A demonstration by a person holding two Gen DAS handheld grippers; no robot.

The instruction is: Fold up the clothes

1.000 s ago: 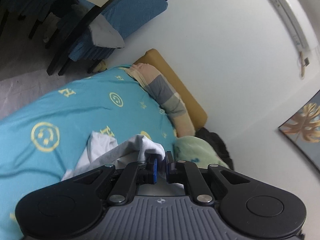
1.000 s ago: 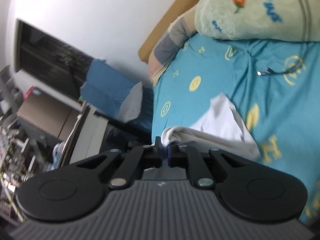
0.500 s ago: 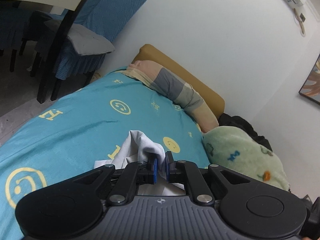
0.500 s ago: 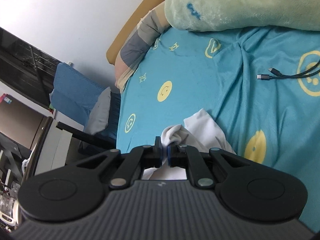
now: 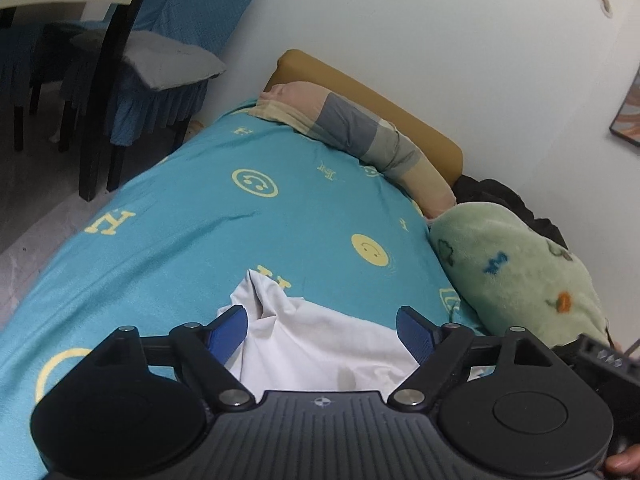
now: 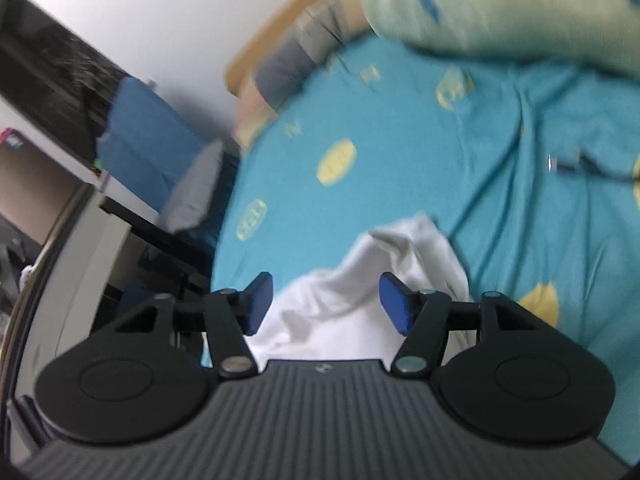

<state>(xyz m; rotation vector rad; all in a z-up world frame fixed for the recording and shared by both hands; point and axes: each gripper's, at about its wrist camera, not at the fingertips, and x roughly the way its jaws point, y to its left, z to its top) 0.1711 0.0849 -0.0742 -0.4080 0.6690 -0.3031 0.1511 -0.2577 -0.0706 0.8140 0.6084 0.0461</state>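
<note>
White garment (image 5: 320,344): one item, lying crumpled on the turquoise bedsheet (image 5: 248,224), low in the centre of both wrist views. We note a raised ridge of cloth at its far end and a flatter spread of fabric running back under both tools.

Left gripper (image 5: 320,326): jaws spread wide, blue pads (image 5: 230,330) standing apart on either side of the cloth, nothing clamped. The garment lies directly ahead of and below it, between the open fingers.

Right gripper (image 6: 326,300): jaws likewise wide apart and holding nothing. The garment (image 6: 376,280) sits between and just beyond its pads; this view is blurred, so we cannot tell whether pad and cloth touch.

Orientation: as far as we can judge, the garment's long axis runs away from both tools, toward the upper part of each frame, narrowing to a peak at the far end. Neither hand looks clearly nearer; both hang over its near portion.

Surroundings: striped pillow (image 5: 352,136) at centre of the left view, green plush blanket (image 5: 516,264) at its right edge, cable (image 6: 580,164) at the right edge of the right view.

Assessment: we judge a fresh grasp of an edge comes next.
</note>
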